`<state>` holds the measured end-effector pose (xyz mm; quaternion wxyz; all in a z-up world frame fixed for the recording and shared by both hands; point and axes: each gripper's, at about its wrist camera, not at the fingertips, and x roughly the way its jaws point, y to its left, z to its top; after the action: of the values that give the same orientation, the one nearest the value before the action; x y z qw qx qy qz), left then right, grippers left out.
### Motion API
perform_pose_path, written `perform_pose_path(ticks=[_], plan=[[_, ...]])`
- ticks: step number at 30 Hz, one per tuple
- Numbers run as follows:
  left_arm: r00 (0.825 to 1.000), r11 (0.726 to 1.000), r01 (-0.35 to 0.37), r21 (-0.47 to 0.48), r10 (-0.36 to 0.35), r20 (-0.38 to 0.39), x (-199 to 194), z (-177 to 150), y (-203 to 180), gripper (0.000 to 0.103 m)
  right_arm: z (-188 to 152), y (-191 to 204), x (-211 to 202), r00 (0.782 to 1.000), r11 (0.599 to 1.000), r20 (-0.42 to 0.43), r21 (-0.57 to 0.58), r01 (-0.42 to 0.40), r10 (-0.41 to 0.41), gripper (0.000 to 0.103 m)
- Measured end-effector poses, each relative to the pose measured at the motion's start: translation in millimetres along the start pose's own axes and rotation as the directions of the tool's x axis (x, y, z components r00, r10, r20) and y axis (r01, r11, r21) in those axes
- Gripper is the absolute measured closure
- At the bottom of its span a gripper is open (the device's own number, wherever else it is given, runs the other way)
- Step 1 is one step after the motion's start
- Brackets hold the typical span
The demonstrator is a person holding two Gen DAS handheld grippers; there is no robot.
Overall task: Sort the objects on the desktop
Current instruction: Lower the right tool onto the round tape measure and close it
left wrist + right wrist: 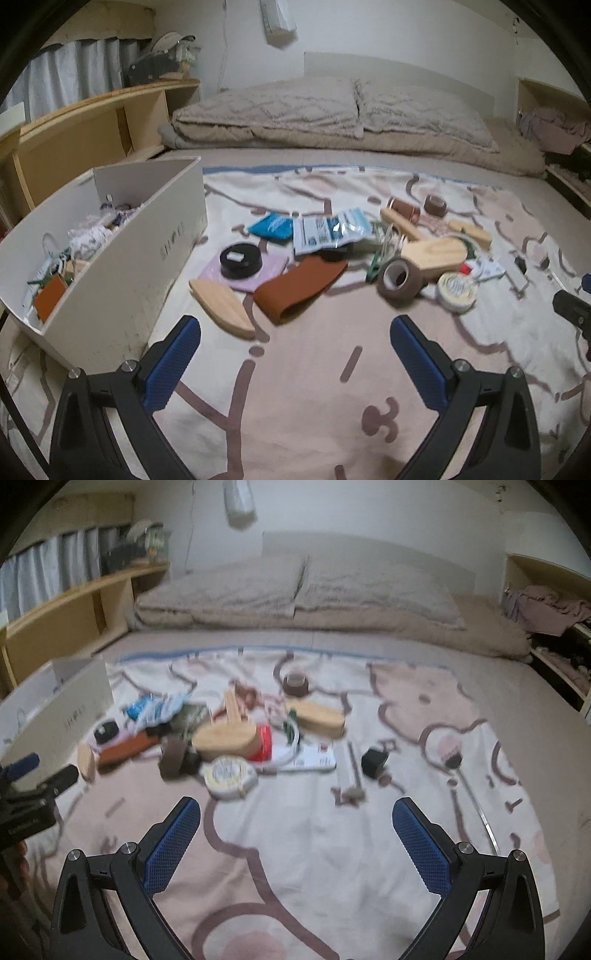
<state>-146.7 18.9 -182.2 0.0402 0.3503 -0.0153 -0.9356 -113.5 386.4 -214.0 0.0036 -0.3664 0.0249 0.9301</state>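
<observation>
While both tools hover above the blanket (314,387) spread over the bed, nothing is being carried. Left hand-held gripper (295,328): fingers wide apart, empty, aimed at the near edge of the clutter. Right hand-held gripper (295,808): fingers likewise apart, empty, facing the same heap from its other side.

White box (122,280): stands at the left of the pile, already holding mixed items, so it is probably the sorting bin.

Loose pile, between box and blanket centre: wooden paddle (221,308) nearest the left tool, brown strap (299,288) just beside it, black round tin (241,259) on a pink pad (243,275), blue packet (271,226), brown tape roll (399,280), yellow-white round tin (456,290), larger wooden blocks (432,254) behind. Likely first pick: the paddle, being closest and lying apart.

Box contents are jumbled and partly hidden by its wall. Right view is blurred; the small dark object (373,761) cannot be identified.
</observation>
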Motion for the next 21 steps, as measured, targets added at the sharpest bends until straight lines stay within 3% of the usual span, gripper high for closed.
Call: perform_pose_path(ticks=[6,16,19,21], plan=[[0.997,1.000,0.015,-0.003,-0.015,-0.080,20.0,-16.9,-2.8,0.000,-3.4,9.3,28.8,0.997,1.000,-0.073,0.014,-0.022,0.023,0.000],[0.987,0.999,0.046,0.021,-0.042,-0.152,34.1,-37.9,-9.3,0.000,31.8,29.3,74.1,0.989,0.996,-0.130,0.063,-0.062,0.069,0.000],[0.983,0.998,0.059,0.020,-0.055,-0.176,36.4,-44.5,-10.1,0.000,37.5,35.0,88.8,0.983,0.993,-0.159,0.081,-0.081,0.093,0.023],[0.980,0.998,0.064,0.015,-0.059,-0.191,38.9,-47.9,-10.3,0.000,38.9,37.2,101.4,0.972,0.990,-0.203,0.109,-0.094,0.115,0.026]])
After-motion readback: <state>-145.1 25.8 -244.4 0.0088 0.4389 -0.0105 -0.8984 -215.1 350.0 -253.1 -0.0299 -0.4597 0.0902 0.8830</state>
